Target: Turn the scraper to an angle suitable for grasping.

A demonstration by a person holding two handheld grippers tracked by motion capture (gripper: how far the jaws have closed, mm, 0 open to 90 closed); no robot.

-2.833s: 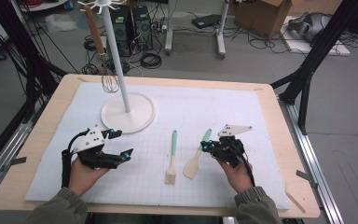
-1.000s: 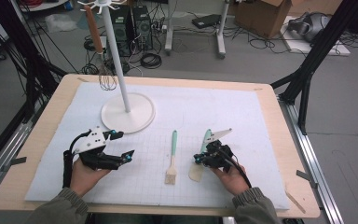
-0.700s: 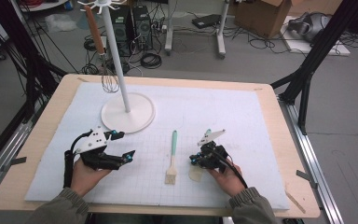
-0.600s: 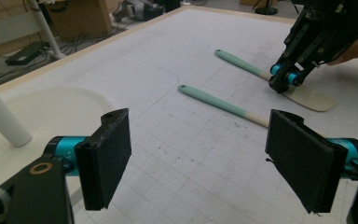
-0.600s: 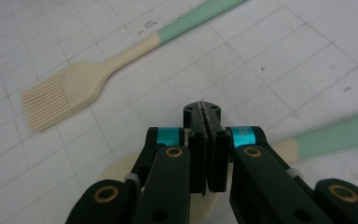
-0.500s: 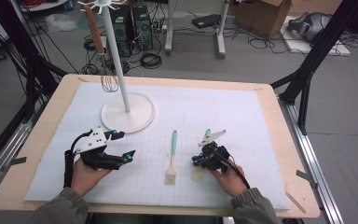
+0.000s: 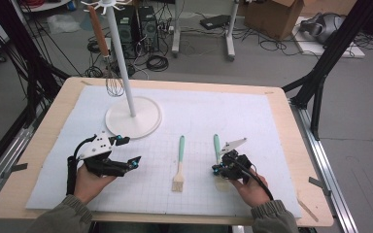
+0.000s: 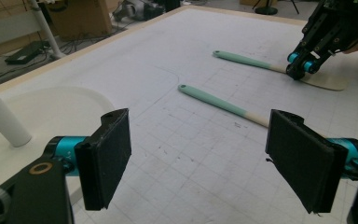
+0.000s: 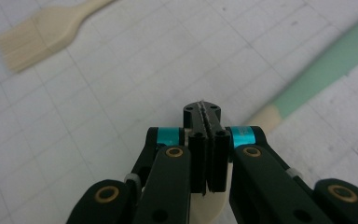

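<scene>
The worktop [image 7: 281, 104] is seen from above and behind the person, looking forward and down. The left gripper view is taken low across the mat toward the spatula [image 8: 261, 63]. The right gripper view is pressed close above that spatula [image 9: 326, 65]. The brush [image 7: 178, 170] is shared by all three.

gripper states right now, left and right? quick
Left gripper: open, nothing between the pads.
Right gripper: shut on the spatula, where the handle meets the blade.
</scene>
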